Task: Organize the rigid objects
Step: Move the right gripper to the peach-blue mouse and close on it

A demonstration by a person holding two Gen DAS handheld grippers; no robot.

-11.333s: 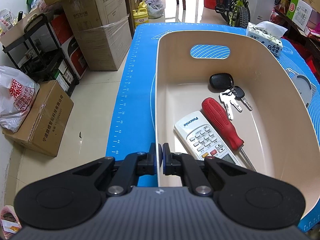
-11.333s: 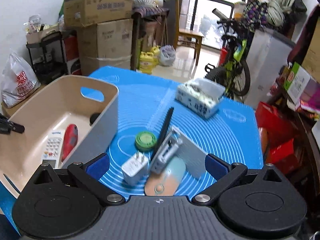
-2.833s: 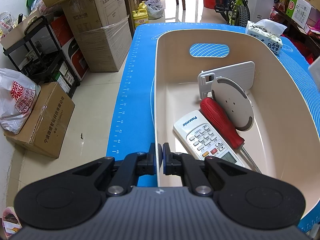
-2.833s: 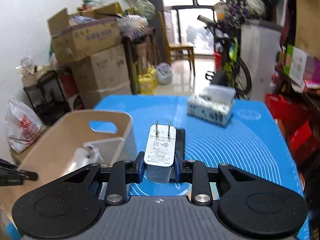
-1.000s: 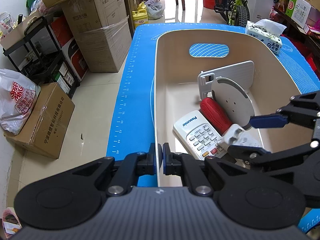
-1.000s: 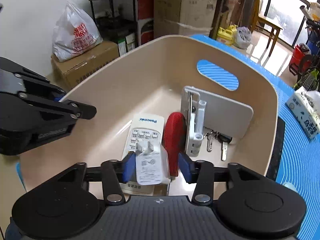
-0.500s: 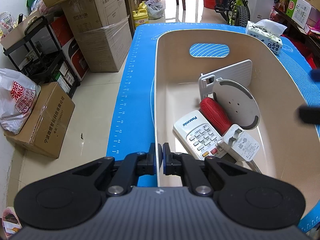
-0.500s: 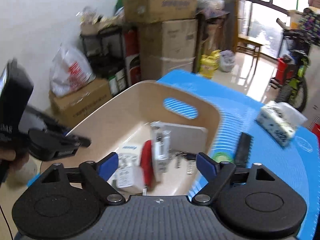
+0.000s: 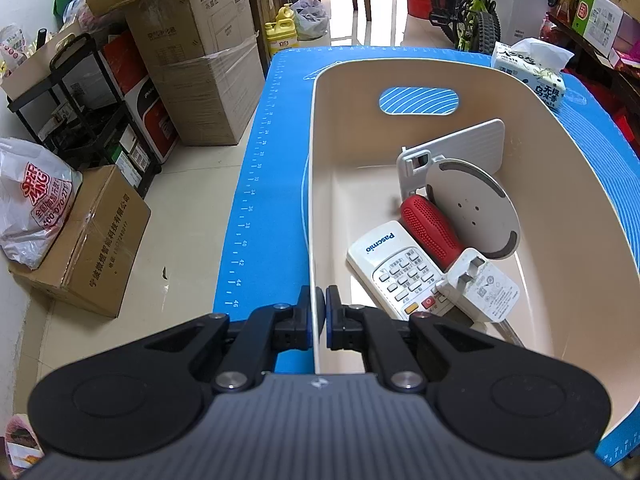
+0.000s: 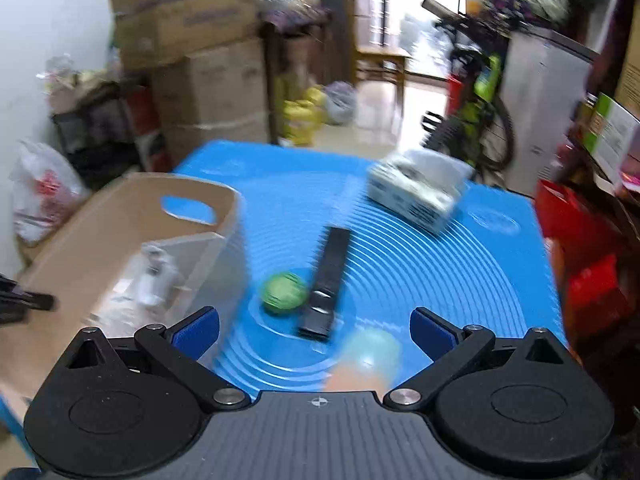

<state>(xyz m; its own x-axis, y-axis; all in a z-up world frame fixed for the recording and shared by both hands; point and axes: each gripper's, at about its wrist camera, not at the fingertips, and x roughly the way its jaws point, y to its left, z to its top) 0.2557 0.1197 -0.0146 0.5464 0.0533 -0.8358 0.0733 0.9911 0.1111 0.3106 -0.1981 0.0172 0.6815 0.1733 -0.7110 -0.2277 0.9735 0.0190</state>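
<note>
**Bin pinched at left, loose items on mat at right**

Left gripper (image 9: 321, 308) clamped on near wall of beige bin (image 9: 311, 184), one finger outside, one inside; bin standing on blue mat (image 9: 256, 184). Inside bin: white remote (image 9: 394, 266) lying flat; red-handled screwdriver (image 9: 432, 230) just beside it, partly under a white charger (image 9: 482, 286) resting across remote's near end; white stand (image 9: 460, 178) with round plate leaning behind screwdriver, toward the far right wall. Tissue pack (image 9: 530, 70) on mat beyond bin's far right corner.

Right gripper (image 10: 315, 330) spread wide, nothing between fingers; view blurred. On mat (image 10: 440, 280) ahead: green disc (image 10: 282, 294) touching or just beside a black bar (image 10: 329, 280); pale oval thing (image 10: 370, 354) nearer, too blurred to identify; tissue pack (image 10: 416, 192) further back; bin (image 10: 120, 216) at left, white stand (image 10: 160, 266) visible within.
</note>
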